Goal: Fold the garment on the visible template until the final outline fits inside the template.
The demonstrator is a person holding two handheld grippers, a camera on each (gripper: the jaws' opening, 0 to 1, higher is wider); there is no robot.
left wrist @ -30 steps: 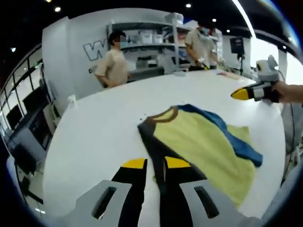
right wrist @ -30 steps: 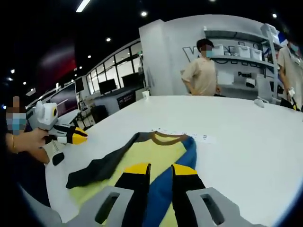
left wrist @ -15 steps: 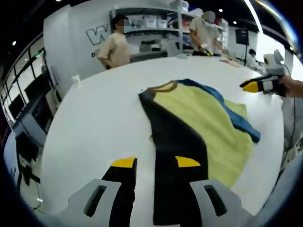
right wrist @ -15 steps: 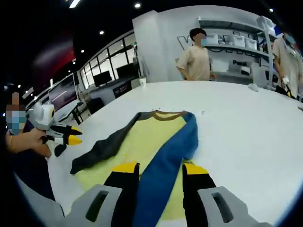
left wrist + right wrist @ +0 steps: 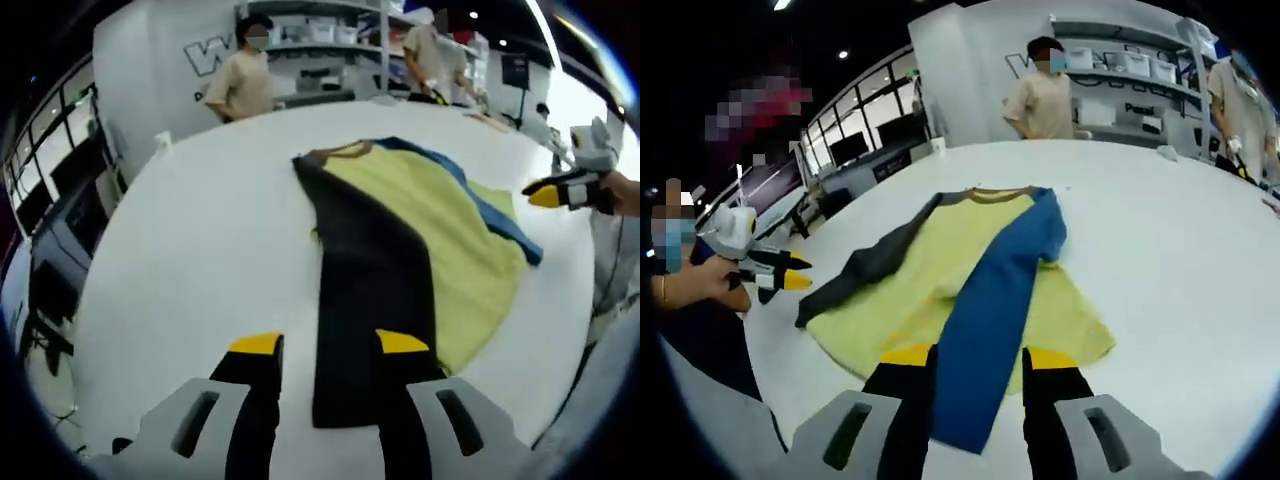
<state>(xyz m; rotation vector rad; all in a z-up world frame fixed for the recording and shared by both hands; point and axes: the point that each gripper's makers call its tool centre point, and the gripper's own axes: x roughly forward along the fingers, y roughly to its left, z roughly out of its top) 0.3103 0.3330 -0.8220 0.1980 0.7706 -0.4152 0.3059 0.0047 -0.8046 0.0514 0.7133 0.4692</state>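
Note:
A yellow T-shirt point(image 5: 450, 235) point(image 5: 910, 290) with a brown collar lies flat on the white table point(image 5: 200, 220). Its dark grey sleeve point(image 5: 365, 290) point(image 5: 865, 270) is folded along one side of the body. Its blue sleeve point(image 5: 485, 205) point(image 5: 995, 300) is folded along the other. My left gripper point(image 5: 328, 343) stands open, and the dark sleeve's end lies between its jaws. My right gripper point(image 5: 978, 356) is open too, with the blue sleeve's end lying loose between its jaws. The right gripper point(image 5: 560, 190) is also in the left gripper view, and the left gripper point(image 5: 780, 275) in the right gripper view.
Two people point(image 5: 245, 80) point(image 5: 1040, 95) stand beyond the table's far edge by shelves point(image 5: 330, 40). The hand and body of the person holding the grippers point(image 5: 685, 290) are at the near table edge. Bare white tabletop surrounds the shirt.
Both pairs of jaws have spread wider and let go of the sleeves. Both cameras have drawn back, so more of each sleeve shows lying flat on the shirt.

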